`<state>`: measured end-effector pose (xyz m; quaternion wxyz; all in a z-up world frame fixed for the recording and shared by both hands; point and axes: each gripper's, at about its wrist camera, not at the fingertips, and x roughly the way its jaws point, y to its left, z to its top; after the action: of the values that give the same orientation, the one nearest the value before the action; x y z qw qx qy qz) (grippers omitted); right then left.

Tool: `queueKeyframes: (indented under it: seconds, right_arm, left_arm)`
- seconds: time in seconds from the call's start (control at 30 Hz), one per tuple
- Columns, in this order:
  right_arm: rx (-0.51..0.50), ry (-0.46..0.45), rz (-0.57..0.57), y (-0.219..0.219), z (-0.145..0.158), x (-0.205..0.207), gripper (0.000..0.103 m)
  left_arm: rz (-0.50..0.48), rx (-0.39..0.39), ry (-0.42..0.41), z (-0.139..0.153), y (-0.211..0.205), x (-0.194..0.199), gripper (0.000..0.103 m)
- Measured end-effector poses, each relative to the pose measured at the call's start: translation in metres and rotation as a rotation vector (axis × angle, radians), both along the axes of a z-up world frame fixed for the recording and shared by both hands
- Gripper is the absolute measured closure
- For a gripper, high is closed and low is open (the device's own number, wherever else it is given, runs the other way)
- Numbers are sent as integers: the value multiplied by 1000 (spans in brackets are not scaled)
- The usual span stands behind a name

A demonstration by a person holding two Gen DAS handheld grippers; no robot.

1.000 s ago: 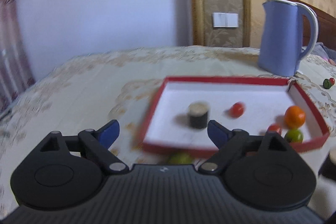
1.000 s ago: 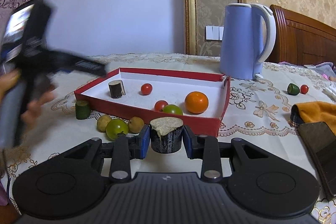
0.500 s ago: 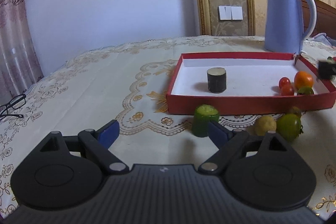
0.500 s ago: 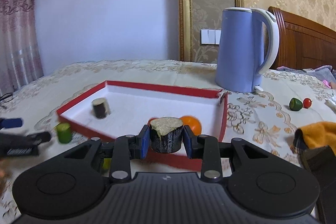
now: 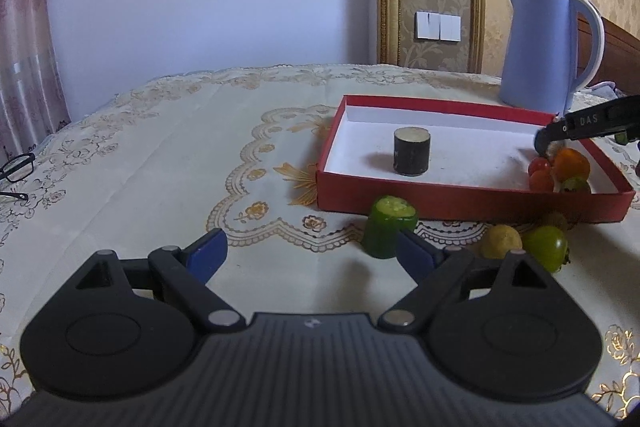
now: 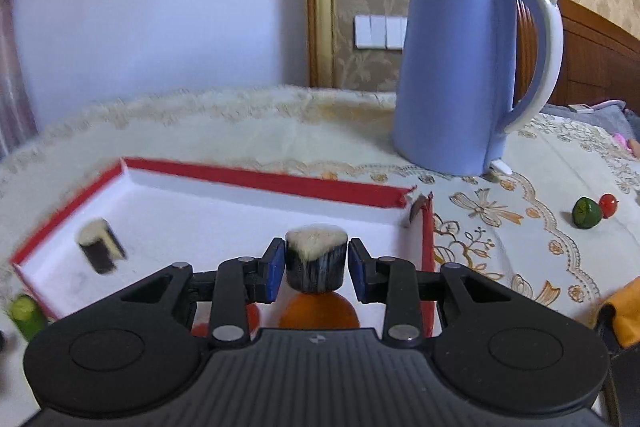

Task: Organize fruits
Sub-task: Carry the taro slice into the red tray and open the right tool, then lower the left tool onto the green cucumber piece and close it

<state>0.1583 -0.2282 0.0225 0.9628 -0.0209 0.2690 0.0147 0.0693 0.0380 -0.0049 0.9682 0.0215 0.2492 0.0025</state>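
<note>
The right gripper (image 6: 312,263) is clamped on a dark-skinned, pale-topped fruit chunk (image 6: 315,259), carried over the red tray (image 6: 256,183) just above the orange (image 6: 318,311). It looks light and stiff but slick-skinned, so its flat sides are the sensible hold. The left gripper (image 5: 310,253) gapes wide, the green cucumber piece (image 5: 389,227) just ahead of its right finger.

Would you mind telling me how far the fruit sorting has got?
Partly done: the tray holds a dark chunk, tomatoes and an orange. The right claw grips another chunk above it. Left outside: the cucumber piece by the open left claw and several fruits.
</note>
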Motion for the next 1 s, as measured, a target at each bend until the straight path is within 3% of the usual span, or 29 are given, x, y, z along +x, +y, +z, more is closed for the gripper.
queueKeyframes:
  seconds: [0.17, 0.23, 0.3, 0.43, 0.57, 0.73, 0.87, 1.0]
  right_arm:
    - [24, -89, 16, -1, 12, -42, 69]
    - [45, -137, 32, -3, 17, -70, 62]
    - [58, -190, 44, -3, 20, -99, 46]
    - [72, -253, 51, 1, 14, -147, 42]
    - [111, -229, 54, 1, -1, -166, 42]
    - [60, -172, 112, 14, -10, -166, 42]
    - [77, -146, 182, 29, -14, -167, 42]
    - [60, -130, 222, 44, -18, -165, 42]
  left_arm:
    - [-49, 10, -5, 1, -3, -1, 9]
    - [-84, 29, -15, 1, -8, -1, 9]
    - [-88, 58, -33, 3, -14, 0, 9]
    - [-105, 120, 2, 2, -29, 14, 12]
    - [-134, 127, 71, -3, -36, 28, 30]
    - [-143, 106, 104, -5, -38, 38, 49]
    - [-179, 63, 120, -4, -39, 39, 74]
    - [-171, 58, 116, -4, -39, 38, 74]
